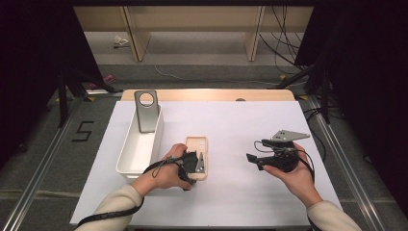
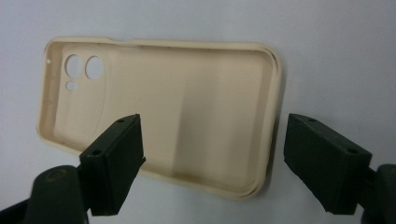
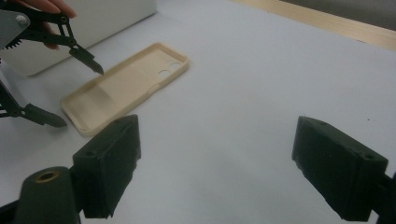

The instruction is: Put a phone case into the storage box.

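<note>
A beige phone case [image 1: 197, 150] lies hollow side up in the middle of the white table. In the left gripper view the case [image 2: 187, 112] has its camera holes at the left. My left gripper [image 1: 194, 163] hangs over the case's near end, open, one jaw above its long edge and the other just past its short end. The pads do not press on it. The right gripper view looks across at the case [image 3: 126, 84] with the left gripper's fingers [image 3: 86, 59] on either side of its end. My right gripper [image 1: 257, 151] is held off to the right, open, with nothing between its jaws [image 3: 217, 163].
A long white bin [image 1: 139, 144] stands left of the case, with a dark grey case [image 1: 146, 110] with a round hole leaning upright at its far end. The bin's wall [image 3: 93, 28] rises behind the left gripper. A wooden table edge [image 1: 207, 95] runs along the back.
</note>
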